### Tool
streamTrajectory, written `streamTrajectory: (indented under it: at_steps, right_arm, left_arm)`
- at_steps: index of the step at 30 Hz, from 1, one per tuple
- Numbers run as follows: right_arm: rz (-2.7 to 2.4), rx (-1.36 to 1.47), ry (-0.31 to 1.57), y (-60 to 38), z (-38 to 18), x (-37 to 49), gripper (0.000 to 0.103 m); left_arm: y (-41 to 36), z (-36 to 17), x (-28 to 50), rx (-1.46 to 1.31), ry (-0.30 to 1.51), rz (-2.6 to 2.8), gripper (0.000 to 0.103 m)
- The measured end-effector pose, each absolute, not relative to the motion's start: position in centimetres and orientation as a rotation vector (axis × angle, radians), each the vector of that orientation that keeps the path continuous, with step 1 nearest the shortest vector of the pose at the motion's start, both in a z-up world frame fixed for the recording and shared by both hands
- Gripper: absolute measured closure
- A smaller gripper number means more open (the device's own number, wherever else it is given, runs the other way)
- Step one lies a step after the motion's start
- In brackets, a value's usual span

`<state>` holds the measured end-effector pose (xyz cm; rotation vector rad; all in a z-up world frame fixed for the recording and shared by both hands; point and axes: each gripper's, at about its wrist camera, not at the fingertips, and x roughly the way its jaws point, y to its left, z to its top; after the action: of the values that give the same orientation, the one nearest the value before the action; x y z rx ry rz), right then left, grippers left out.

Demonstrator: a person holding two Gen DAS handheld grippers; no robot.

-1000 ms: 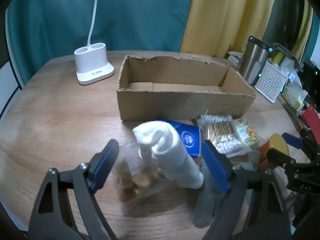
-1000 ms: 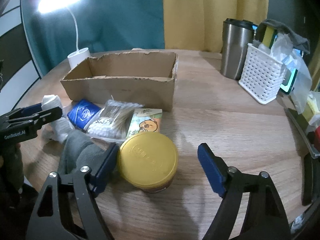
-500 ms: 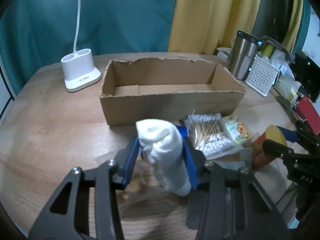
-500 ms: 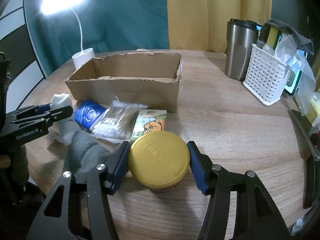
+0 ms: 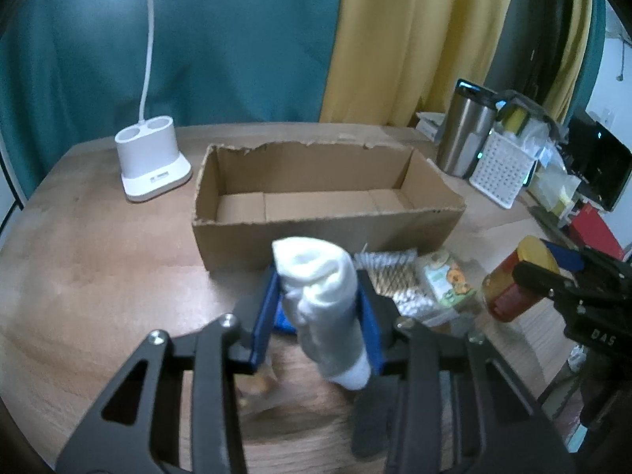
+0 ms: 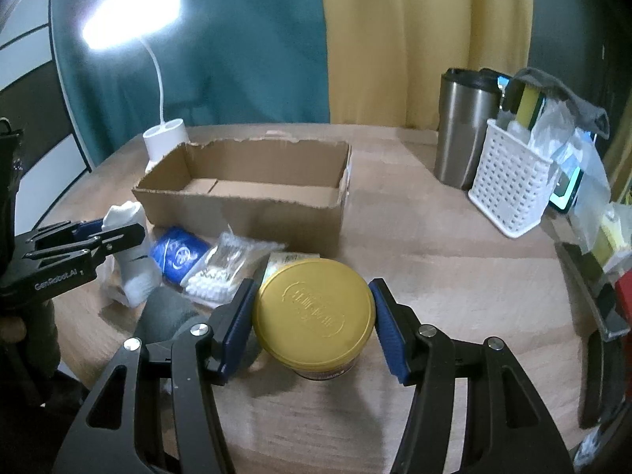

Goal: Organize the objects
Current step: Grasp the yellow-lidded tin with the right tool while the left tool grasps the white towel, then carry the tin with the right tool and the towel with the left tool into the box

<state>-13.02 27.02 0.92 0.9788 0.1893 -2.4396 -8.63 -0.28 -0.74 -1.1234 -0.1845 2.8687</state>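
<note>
The left claw (image 5: 318,312), wide open a second ago, is now clamped on the rolled white sock (image 5: 322,300). The right claw (image 6: 312,326), earlier spread apart, has been closed against the yellow-lidded jar (image 6: 314,316), both pads touching.

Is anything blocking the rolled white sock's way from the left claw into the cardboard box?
Nothing visible. The left claw grips the rolled white sock just before the empty cardboard box; only its near wall must be cleared.

Far left on my round wooden table (image 5: 98,245) stands a white lamp base (image 5: 152,158). Far right I see a steel tumbler (image 6: 460,126) beside a white perforated plastic basket (image 6: 509,189).
</note>
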Motion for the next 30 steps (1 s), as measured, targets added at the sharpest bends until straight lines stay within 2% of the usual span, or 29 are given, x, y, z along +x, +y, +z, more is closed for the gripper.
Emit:
streamTrajectory:
  at_steps: [30]
  right_arm:
    - [-2.434,0.851,0.190,26.1,4.1,-17.7,0.043]
  left_arm:
    - [0.0,5.1,-11.9,-0.953,-0.224,2.846,0.063]
